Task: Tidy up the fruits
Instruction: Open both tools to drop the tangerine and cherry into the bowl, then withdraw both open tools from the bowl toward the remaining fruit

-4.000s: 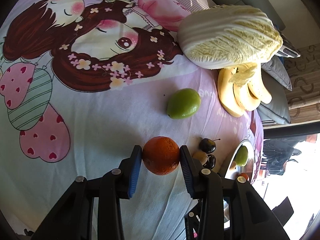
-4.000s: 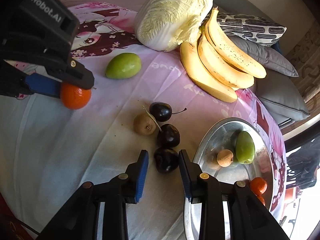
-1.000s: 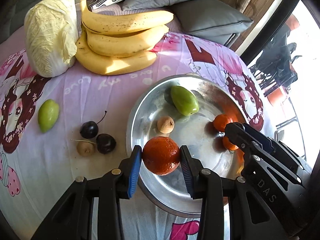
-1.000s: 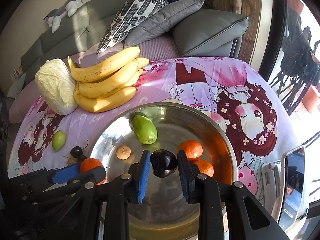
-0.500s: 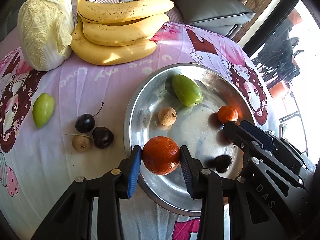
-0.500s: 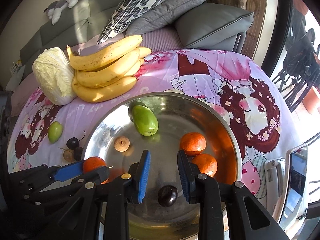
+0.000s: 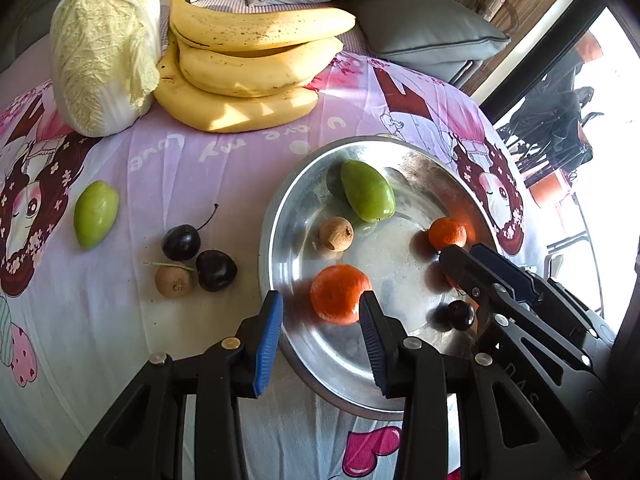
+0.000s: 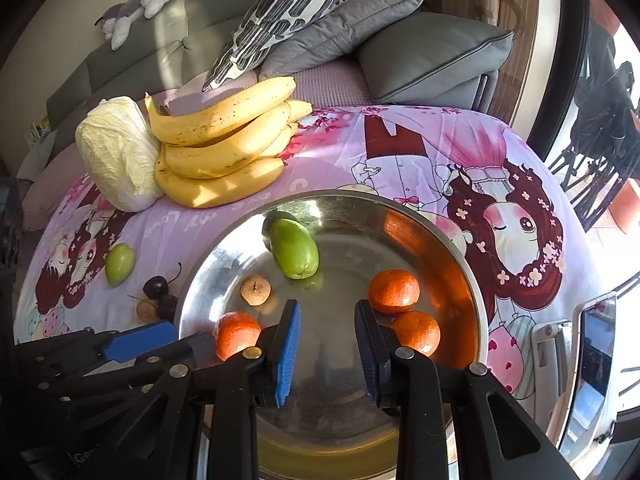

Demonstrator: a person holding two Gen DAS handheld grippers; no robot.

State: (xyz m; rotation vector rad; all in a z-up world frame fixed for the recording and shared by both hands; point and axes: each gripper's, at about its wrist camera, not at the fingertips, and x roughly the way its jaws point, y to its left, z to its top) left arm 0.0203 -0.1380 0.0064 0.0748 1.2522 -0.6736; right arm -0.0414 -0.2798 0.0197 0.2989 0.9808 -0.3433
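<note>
Orange (image 7: 339, 294) on tray (image 7: 280, 216), left tool (image 7: 320, 320) apart, right tool (image 8: 325, 340) apart.

Cabbage (image 7: 105, 46) beside cushions (image 8: 320, 28) on grey sofa (image 8: 132, 64), w/ plush toy (image 8: 138, 2) on top.

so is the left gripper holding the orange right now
No, the left gripper is open and the orange sits loose in the metal bowl between its spread fingers.

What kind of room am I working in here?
Most likely a home living room: a grey sofa with a patterned cushion sits behind a table under a cartoon-print cloth, and a plush toy rests on the sofa back.
</note>
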